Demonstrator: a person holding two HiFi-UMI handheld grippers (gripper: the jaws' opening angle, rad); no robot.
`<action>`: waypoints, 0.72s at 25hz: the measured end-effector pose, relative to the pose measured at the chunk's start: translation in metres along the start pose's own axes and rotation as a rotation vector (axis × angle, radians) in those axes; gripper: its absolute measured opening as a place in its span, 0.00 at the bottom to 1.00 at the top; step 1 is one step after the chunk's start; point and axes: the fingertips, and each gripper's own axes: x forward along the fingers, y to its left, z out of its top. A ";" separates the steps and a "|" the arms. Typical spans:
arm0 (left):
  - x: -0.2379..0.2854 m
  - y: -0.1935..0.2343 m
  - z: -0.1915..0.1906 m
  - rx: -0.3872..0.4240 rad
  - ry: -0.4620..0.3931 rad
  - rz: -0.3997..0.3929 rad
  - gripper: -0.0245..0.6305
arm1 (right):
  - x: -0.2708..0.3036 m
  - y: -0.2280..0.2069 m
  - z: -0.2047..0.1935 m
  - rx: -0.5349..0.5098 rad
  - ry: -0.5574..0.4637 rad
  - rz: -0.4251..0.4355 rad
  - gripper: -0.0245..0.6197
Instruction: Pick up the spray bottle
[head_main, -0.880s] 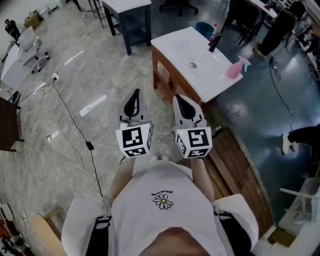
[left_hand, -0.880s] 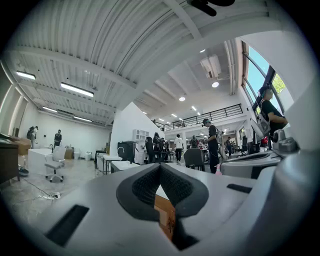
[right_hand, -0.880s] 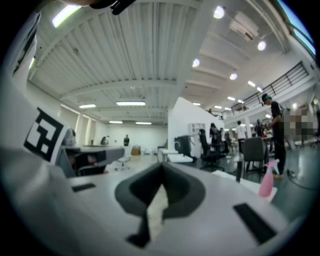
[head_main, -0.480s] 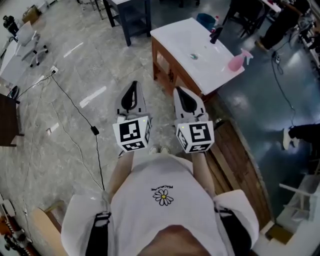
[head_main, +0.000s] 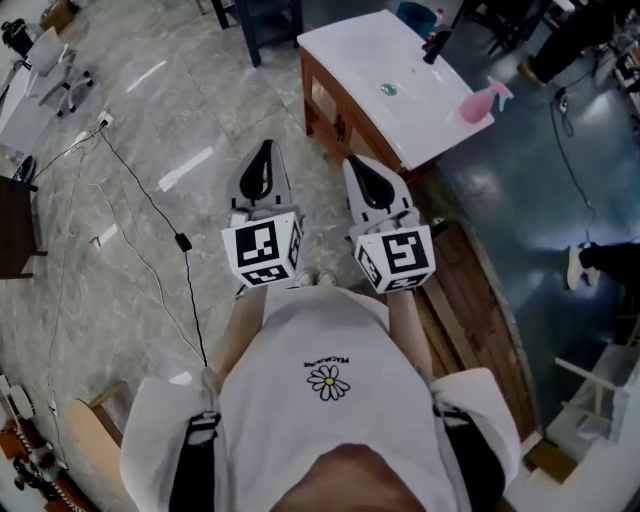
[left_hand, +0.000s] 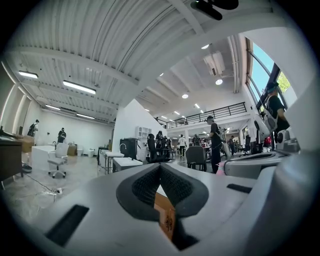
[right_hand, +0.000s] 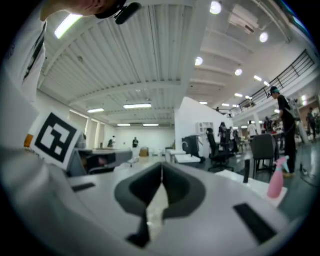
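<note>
Spray bottle (head_main: 478, 103) distant; grippers (head_main: 265, 146) (head_main: 352, 161) closed, empty

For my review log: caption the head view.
Shut left gripper and shut right gripper face white sink counter bearing pink spray bottle.

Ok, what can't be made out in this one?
- Spray bottle: fill level and label, too small in head view; base hidden behind the right gripper in right gripper view.
- Dark object on the counter: too small to identify, head view.
- Hands: hidden under the marker cubes, head view.
</note>
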 end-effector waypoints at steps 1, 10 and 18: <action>0.001 -0.002 -0.001 -0.001 -0.001 0.001 0.07 | -0.001 -0.004 -0.001 0.002 0.001 0.002 0.09; 0.015 -0.014 0.001 -0.007 -0.042 0.012 0.07 | -0.008 -0.036 -0.010 0.029 0.016 -0.012 0.09; 0.046 -0.016 -0.005 -0.026 -0.046 -0.011 0.07 | 0.000 -0.060 -0.020 0.042 0.053 -0.059 0.09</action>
